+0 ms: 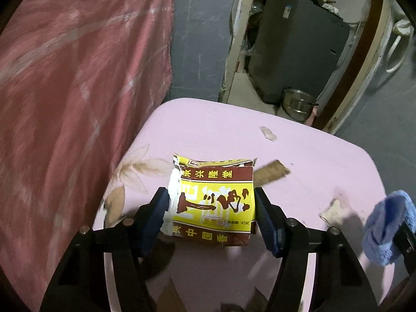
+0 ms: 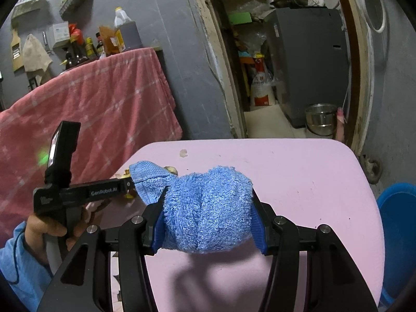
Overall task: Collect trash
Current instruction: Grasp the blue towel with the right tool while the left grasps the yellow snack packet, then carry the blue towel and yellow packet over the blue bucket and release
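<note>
Your left gripper [image 1: 212, 209] has black angular arms, silver round screws at the joints and dark blue ribbed pads [image 1: 264, 214]. Your right gripper [image 2: 208, 208] matches: black frame, silver screws, blue pads [image 2: 257, 219]. The left unit's side reads "GenRobot.AI" in white. Your left hand [image 2: 49, 230] shows bare skin below a light blue sleeve [image 2: 18, 267].
</note>
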### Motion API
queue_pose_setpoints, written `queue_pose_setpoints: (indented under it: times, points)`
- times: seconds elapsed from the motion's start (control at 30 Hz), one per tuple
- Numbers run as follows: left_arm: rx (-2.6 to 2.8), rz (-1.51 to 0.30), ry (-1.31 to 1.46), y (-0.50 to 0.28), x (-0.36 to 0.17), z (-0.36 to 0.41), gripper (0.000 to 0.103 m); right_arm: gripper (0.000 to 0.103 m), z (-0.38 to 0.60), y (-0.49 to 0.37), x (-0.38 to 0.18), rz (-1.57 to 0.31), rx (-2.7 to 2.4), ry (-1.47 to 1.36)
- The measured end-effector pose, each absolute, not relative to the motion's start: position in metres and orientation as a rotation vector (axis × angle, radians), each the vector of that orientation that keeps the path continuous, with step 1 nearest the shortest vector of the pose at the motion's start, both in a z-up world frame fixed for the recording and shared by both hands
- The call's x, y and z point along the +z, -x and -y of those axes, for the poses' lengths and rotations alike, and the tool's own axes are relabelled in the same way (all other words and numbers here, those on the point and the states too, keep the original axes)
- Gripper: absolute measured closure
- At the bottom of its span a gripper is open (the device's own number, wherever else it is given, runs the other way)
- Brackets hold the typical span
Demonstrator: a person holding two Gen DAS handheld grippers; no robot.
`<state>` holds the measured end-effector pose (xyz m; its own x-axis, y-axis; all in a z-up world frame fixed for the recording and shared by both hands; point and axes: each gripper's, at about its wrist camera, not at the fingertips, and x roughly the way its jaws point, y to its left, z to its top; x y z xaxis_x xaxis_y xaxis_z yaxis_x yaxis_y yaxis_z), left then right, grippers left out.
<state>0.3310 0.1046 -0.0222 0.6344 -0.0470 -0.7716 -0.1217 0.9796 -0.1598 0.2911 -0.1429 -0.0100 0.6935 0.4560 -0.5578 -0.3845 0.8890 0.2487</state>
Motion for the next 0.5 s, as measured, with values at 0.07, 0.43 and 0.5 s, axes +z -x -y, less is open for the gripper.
queue_pose_setpoints:
  times: [0.07, 0.43, 0.5]
  points:
    - [0.029, -0.866, 0.231, -0.321, -0.019, -0.101, 0.044, 0.051, 0.143, -0.286, -0.007, -0.637, 0.471, -0.109]
    - [-0.059, -0.611, 0.289, -0.252, 0.018, -0.059, 0.044, 0.051, 0.168, -0.253, 0.010, -0.516, 0.425, -0.104]
    - [-0.073, -0.563, 0.290, -0.243, 0.027, -0.048, 0.044, 0.051, 0.178, -0.247, 0.017, -0.483, 0.404, -0.110]
